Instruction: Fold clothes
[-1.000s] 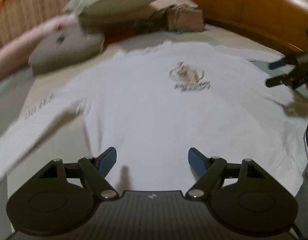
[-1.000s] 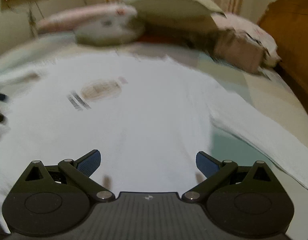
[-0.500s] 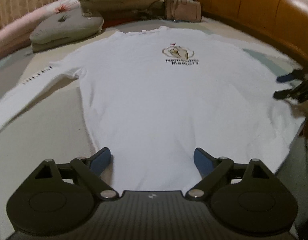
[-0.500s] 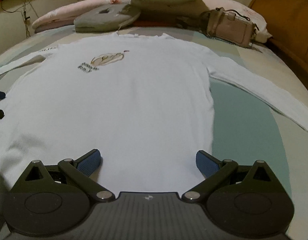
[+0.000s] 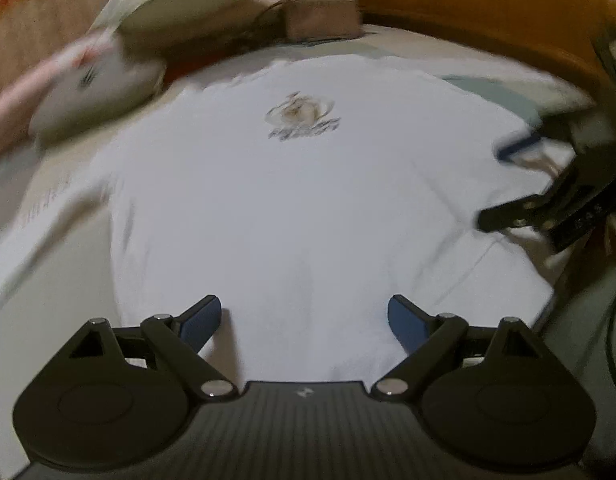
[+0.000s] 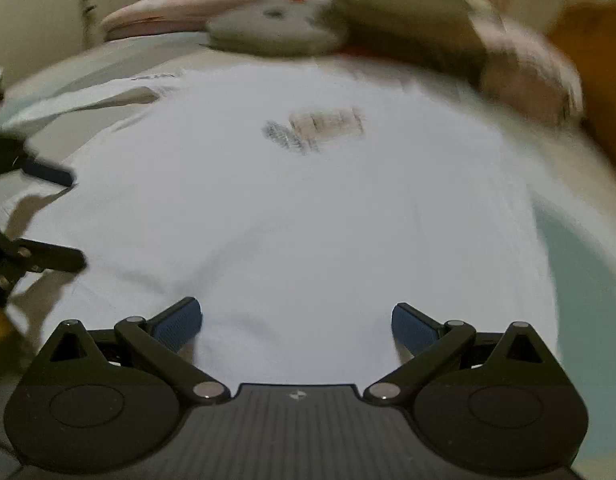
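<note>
A white long-sleeved shirt [image 5: 299, 208] with a small chest print lies flat, front up, on the bed. My left gripper [image 5: 303, 312] hovers over the shirt's lower part near the hem; its jaws are opening, with nothing but flat cloth beneath them. My right gripper [image 6: 295, 316] stands open over the same white shirt [image 6: 308, 216], holding nothing. In the left wrist view the right gripper [image 5: 494, 186] reaches in over the shirt's right edge. In the right wrist view the left gripper [image 6: 73, 220] shows at the left edge. Both views are blurred.
Pillows [image 5: 99, 92] and a tan handbag [image 5: 320, 16] crowd the head of the bed beyond the collar. A wooden headboard [image 5: 468, 4] runs along the right. One sleeve [image 6: 79, 100] stretches out over the bedsheet. A dark cable [image 5: 612, 320] hangs at the right.
Both grippers have moved inward over the shirt and now show larger in each other's view. The left jaws stand a little wider. The shirt lies as before.
</note>
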Demonstrator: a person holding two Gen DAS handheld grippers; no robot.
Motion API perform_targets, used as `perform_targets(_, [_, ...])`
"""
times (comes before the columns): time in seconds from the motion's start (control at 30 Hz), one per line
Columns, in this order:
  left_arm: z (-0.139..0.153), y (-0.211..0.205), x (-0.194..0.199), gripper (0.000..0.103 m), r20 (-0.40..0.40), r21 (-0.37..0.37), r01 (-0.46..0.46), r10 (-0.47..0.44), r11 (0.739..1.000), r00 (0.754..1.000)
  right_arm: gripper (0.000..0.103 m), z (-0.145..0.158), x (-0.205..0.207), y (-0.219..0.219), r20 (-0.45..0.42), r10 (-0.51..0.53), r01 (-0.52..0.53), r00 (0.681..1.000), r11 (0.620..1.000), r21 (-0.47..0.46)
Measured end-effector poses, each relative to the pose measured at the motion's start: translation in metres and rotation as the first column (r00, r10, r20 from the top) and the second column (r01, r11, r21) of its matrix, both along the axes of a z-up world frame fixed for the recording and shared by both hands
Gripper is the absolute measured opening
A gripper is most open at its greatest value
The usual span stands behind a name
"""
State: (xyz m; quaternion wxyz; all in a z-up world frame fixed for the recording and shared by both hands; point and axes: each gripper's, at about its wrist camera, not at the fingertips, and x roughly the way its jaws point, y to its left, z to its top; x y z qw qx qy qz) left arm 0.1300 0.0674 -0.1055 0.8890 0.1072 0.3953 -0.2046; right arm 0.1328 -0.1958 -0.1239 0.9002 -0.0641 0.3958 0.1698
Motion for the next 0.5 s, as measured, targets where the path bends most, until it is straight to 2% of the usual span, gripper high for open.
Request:
perform_targets(0.1, [0.0,0.018,-0.021,0.094,-0.007,-0.017,-0.036,0.036,0.999,0.999,0.103,-0.001,-0.021,-0.023,-0.006,0.01,-0.01,1.0,1.0,0.015])
perform_targets(0.17, [0.005,0.018,-0.023,0.094,-0.014,0.001,-0.042,0.042,0.999,0.999,0.103,0.002,-0.031,-0.028,0.002,0.022,-0.022,1.0,1.0,0.007])
perform_targets(0.27, [0.015,0.007,-0.022,0.094,0.046,0.041,-0.022,0.02,0.999,0.999,0.103,0.013,-0.025,-0.022,-0.004,0.0,0.0,1.0,1.0,-0.009])
perform_targets(0.33, [0.02,-0.003,-0.013,0.094,0.069,0.024,-0.005,0.003,1.0,0.998,0.103,0.02,-0.018,-0.015,0.023,-0.004,0.004,1.0,1.0,0.015])
perform_targets(0.4, [0.02,-0.015,-0.005,0.094,0.076,0.012,0.011,-0.012,1.0,0.997,0.103,0.022,-0.008,-0.006,0.025,0.0,-0.001,1.0,0.999,0.036])
perform_targets(0.5, [0.013,-0.022,0.0,0.094,0.056,0.0,0.006,-0.006,1.0,0.998,0.103,0.011,0.005,0.009,0.0,0.013,-0.013,1.0,1.0,0.002])
